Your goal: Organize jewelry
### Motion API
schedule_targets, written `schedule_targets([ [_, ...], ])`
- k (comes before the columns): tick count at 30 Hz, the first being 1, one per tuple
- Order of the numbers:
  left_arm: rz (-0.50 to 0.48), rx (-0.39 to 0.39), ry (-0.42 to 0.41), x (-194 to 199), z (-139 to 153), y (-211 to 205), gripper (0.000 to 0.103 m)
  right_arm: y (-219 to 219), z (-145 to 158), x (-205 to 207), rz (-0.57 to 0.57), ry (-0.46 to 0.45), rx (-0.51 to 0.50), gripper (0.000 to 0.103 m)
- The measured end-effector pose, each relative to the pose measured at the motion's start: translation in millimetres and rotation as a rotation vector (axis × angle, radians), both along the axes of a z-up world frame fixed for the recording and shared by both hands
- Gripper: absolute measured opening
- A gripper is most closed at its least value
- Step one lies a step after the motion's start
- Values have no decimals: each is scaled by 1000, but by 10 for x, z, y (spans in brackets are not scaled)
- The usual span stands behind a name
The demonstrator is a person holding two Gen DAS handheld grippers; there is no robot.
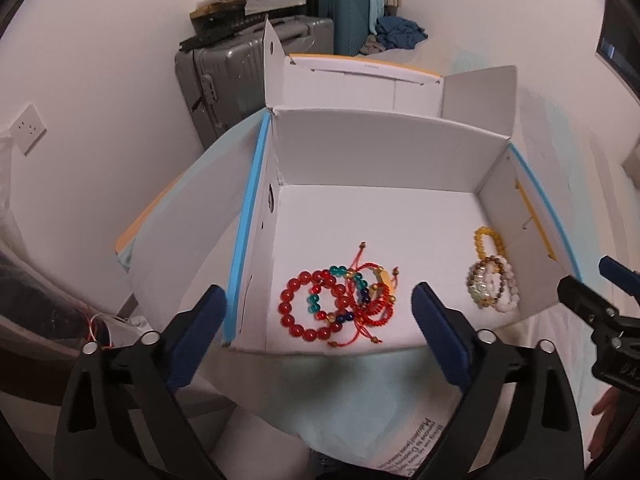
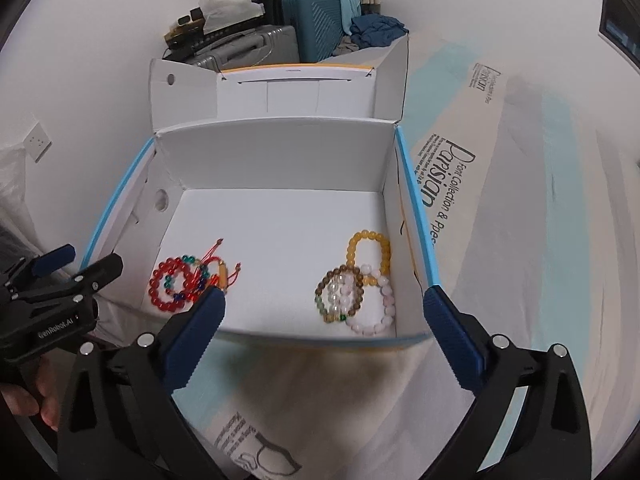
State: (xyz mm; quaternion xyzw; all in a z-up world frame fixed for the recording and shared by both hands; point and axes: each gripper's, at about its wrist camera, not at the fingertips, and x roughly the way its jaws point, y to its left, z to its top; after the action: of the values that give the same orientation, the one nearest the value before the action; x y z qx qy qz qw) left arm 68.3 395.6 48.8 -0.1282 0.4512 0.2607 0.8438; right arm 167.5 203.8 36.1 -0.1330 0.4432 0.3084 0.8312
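An open white cardboard box (image 1: pixel 384 144) (image 2: pixel 280 152) with blue edges holds two heaps of jewelry. At its left lie a red bead bracelet (image 1: pixel 296 312) (image 2: pixel 160 292), a teal and blue bead bracelet (image 1: pixel 340 272) and red cord bracelets (image 1: pixel 376 304) (image 2: pixel 224 272). At its right lie a yellow bead bracelet (image 1: pixel 486 240) (image 2: pixel 370 246), a brown bead bracelet (image 1: pixel 482 284) (image 2: pixel 340 292) and a pale pink bead bracelet (image 1: pixel 510 292) (image 2: pixel 380 304). My left gripper (image 1: pixel 320 300) is open and empty in front of the red heap. My right gripper (image 2: pixel 324 304) is open and empty in front of the right heap.
The box sits on a pale bedsheet (image 2: pixel 520 240) with printed lettering. Its lid flaps (image 1: pixel 360 84) stand up behind. Grey (image 1: pixel 224 80) and teal (image 1: pixel 344 16) suitcases with clothes stand at the far wall. A wall socket (image 1: pixel 27 128) is at the left.
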Motion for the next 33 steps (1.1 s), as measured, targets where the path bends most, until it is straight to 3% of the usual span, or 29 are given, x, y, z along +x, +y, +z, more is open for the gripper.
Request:
schedule_targets([
  [12, -12, 5, -55, -412, 91, -301, 97, -417, 129, -491, -21, -92, 33, 95],
  [33, -37, 33, -96, -916, -16, -700, 97, -788, 92, -992, -55, -117, 66, 95],
])
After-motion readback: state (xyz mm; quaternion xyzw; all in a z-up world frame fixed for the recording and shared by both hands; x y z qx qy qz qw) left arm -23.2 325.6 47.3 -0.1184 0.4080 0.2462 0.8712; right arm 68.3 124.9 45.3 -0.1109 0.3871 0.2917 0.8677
